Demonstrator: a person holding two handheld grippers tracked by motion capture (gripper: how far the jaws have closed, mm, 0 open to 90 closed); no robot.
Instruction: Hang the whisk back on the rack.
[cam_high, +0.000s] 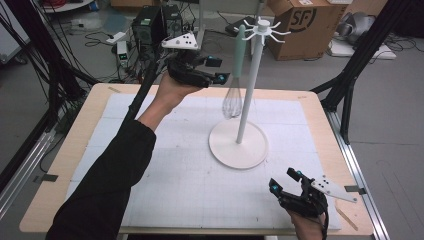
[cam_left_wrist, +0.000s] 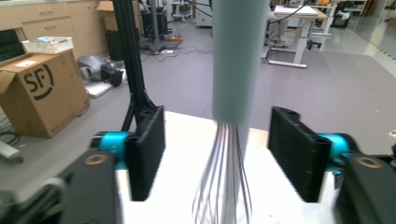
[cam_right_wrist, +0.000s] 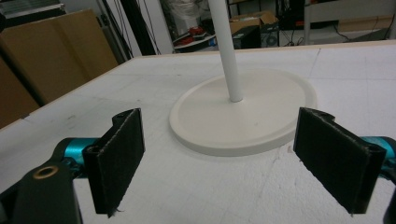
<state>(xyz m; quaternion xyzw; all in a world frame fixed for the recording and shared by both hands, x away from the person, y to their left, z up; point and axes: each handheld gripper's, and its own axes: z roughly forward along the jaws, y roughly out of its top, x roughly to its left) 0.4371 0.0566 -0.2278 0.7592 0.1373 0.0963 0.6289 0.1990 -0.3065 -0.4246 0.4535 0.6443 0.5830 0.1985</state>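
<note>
Hanging from one of the short white hooks atop the stand (cam_high: 246, 95): a whisk (cam_high: 235, 75) with a pale mint-green handle, plain and rounded, and a balloon of thin silvery wires pointing down. Dangling just beside the white pole, wires ending above the round white base, clear of it. Stand sitting on the white gridded mat (cam_high: 165, 165) toward the far middle of the table (cam_high: 60, 165).

Hovering raised at the whisk's handle, coming in from the far left: the left gripper (cam_high: 218, 70), jaws spread wide. In the left gripper view, handle (cam_left_wrist: 239, 60) standing upright between the two black ribbed pads (cam_left_wrist: 147, 154), a gap showing on each side, wires fanning out below; touching nothing, so far as can be told.

Resting low at the near right corner of the mat: the right gripper (cam_high: 286, 181), jaws also wide apart and holding nothing, well apart from the stand. In the right gripper view, facing the stand's base (cam_right_wrist: 243, 114) and lower pole across bare mat.
</note>
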